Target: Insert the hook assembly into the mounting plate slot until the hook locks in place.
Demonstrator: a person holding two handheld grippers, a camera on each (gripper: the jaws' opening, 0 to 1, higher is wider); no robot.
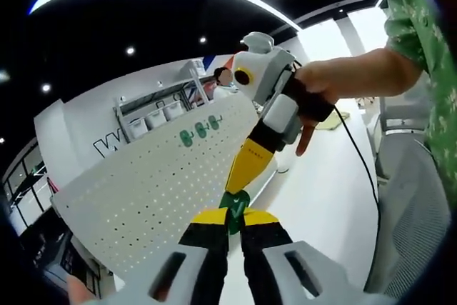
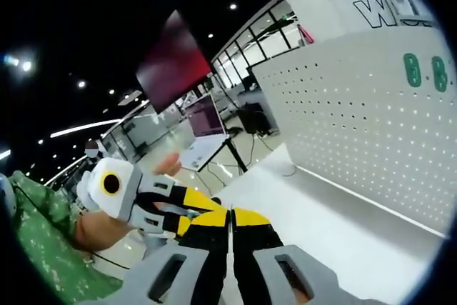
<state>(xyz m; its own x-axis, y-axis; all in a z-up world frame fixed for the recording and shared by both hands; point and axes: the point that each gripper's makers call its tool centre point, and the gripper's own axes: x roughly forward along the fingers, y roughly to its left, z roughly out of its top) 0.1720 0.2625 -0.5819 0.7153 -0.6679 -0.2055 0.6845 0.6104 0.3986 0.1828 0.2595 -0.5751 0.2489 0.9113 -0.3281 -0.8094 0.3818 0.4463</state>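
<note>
Your left gripper rises from the bottom centre of the left gripper view with its jaws drawn together on a small green hook; the piece sits right at the yellow tips, so you have it clamped. Your right gripper comes in from the upper right of that frame, held in your hand, and its yellow tip touches the same green piece from above. That reads as a two-handed hold: one tool carries the hook, the other steadies or turns it before insertion.

In the right gripper view, your right gripper has its jaws pressed together at bottom centre. I cannot tell from that frame whether anything sits between them; the left gripper meets it from the lower left.

The pegboard fills the left middle of the left gripper view and stands apart from the hook, with three more green hooks already mounted near its upper edge. In the right gripper view the pegboard takes the right half, green hooks at upper right.

You are still well off the board, so insertion has not begun. My judgement: bring the hook level with the mounted row and keep the board in frame.
</note>
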